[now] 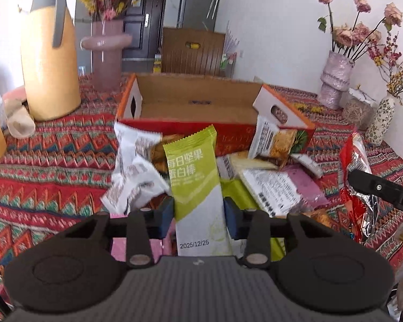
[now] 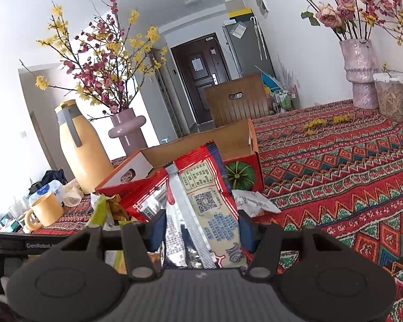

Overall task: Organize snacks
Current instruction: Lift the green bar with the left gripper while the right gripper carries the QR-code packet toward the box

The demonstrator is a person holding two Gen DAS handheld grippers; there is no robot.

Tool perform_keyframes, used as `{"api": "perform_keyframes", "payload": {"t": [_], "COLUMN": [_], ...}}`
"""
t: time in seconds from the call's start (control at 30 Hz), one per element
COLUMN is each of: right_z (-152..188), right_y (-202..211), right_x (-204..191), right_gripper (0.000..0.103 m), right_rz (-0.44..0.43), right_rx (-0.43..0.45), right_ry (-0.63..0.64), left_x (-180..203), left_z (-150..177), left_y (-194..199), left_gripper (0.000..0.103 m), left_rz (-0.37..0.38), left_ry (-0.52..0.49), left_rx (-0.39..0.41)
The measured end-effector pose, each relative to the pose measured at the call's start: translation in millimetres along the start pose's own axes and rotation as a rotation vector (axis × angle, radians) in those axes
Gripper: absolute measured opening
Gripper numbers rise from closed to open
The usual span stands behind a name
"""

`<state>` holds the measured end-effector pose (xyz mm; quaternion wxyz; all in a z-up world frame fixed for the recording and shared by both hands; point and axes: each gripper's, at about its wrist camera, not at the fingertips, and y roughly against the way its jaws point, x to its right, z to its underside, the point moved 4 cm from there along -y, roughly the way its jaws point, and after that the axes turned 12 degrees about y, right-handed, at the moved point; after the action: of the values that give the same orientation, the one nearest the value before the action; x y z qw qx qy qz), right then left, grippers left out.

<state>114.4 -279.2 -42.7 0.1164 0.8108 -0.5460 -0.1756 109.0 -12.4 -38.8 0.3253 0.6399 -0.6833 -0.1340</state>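
Note:
My left gripper (image 1: 198, 214) is shut on a green and white nut bar packet (image 1: 194, 177), held upright above a heap of snack packets (image 1: 271, 185) on the patterned tablecloth. Behind the heap stands an open red and orange cardboard box (image 1: 196, 104), its inside bare. My right gripper (image 2: 201, 228) is shut on a red and silver snack bag (image 2: 198, 196), held in front of the same box (image 2: 236, 136). The red bag (image 1: 354, 166) and a right gripper finger (image 1: 381, 187) show at the right of the left wrist view.
A tall yellow jug (image 1: 49, 61) and a pink vase with flowers (image 1: 106, 51) stand left of the box. More vases (image 1: 333, 80) and a food jar (image 1: 358, 110) stand at the back right. A yellow mug (image 2: 44, 209) sits far left. A wooden chair (image 2: 236, 99) is behind the table.

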Motion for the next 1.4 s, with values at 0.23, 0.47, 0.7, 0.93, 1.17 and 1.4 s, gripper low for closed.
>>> {"api": "perform_keyframes", "payload": {"t": [0.23,0.47,0.7,0.93,1.17,1.4], "right_z": [-19.0,-52.5,-92.8,-137.6,-157.1,-135.9], "right_y": [2.5,-6.7,-35.1,-84.1,-146.0,-193.4], "right_x": [-0.9,1.6,7.7,10.7,11.8,29.1], "right_gripper": [0.054,0.054,0.054,0.054,0.054,0.054], "right_rz": [0.013,0.028,0.041,0.064,0.078,0.113], "right_rx": [0.039,0.092,0.130,0.137,0.086,0.037], "right_ry": [0.026,0.056,0.071,0.100,0.108,0.054], "left_x": [12.7,28.7,36.0,34.3,21.9,8.8], "left_z": [-25.8,-60.5,-96.9,-131.7,-148.7,-140.8], "left_y": [12.7,16.4,8.2,-18.6,-65.5,-107.8], "left_gripper": [0.041,0.040,0.040,0.040,0.040,0.040], "left_rz": [0.005,0.012,0.003,-0.031,-0.068,-0.086], "left_ry": [-0.038,-0.059,-0.060,-0.034,0.008,0.034], "left_rx": [0.074,0.148,0.209,0.236,0.194,0.155]}}
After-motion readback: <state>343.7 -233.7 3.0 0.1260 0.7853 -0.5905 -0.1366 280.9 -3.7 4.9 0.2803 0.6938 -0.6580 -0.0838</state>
